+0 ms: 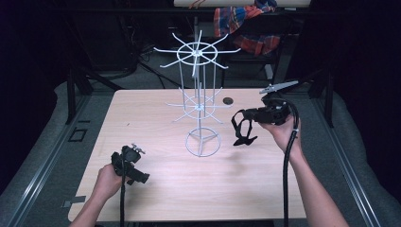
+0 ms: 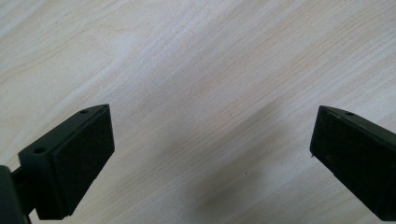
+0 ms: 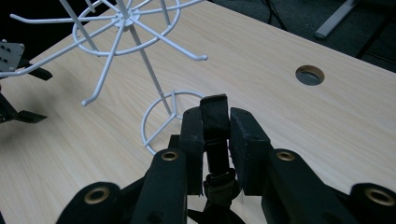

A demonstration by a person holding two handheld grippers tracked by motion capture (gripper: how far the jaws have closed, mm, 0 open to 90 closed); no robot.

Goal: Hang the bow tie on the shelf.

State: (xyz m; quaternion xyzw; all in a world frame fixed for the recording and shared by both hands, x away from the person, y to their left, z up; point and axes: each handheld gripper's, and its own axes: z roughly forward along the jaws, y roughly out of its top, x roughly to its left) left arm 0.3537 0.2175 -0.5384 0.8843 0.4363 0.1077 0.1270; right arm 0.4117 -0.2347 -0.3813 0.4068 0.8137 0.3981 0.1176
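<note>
A white wire display rack [image 1: 198,106] with two tiers of hook arms stands mid-table on a ring base [image 3: 161,116]. To its right, my right gripper [image 1: 249,116] hangs above the table, pointing left at the rack. It is shut on a black strap [image 1: 242,128] that dangles in loops below the jaws. In the right gripper view the strap [image 3: 214,114] is pinched between the two pads of that gripper [image 3: 215,135]. My left gripper [image 1: 138,176] rests low at the near left of the table. Its jaws [image 2: 212,158] stand wide open over bare wood.
The light wooden table [image 1: 156,198] has a round cable hole [image 1: 228,100] behind the rack, also in the right gripper view [image 3: 309,74]. A colourful cloth [image 1: 246,23] lies on furniture beyond the table. Dark floor and metal rails surround the table.
</note>
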